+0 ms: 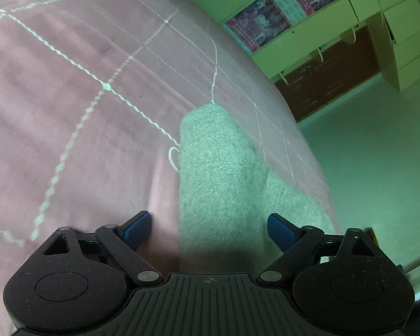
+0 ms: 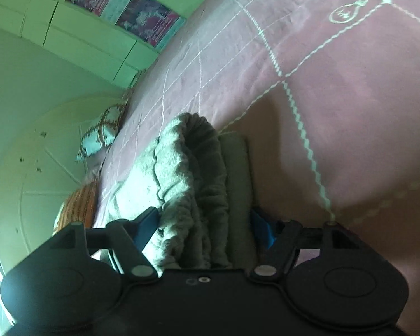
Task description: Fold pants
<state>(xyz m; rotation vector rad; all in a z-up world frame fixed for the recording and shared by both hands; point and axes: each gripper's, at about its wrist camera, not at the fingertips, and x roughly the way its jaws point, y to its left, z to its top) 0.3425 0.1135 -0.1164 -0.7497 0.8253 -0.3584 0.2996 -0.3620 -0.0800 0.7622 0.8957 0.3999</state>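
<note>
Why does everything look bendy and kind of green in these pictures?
Left wrist view: the fisheye lens curves the pink bedspread and cupboards, and a green tint washes the room. Right wrist view: same curving and tint, plus a dark shadow over the grey pants by the right hand-held gripper.

1. Pink bedspread (image 1: pixel 70 112) with white stitched grid lines covers the bed.
2. Pale cabinets (image 1: pixel 400 16) stand above a dark wooden unit (image 1: pixel 330 72).
3. Pale floor (image 1: pixel 378 168) lies beside the bed.
4. A patterned cushion (image 2: pixel 100 137) lies at the bed's edge.
</note>
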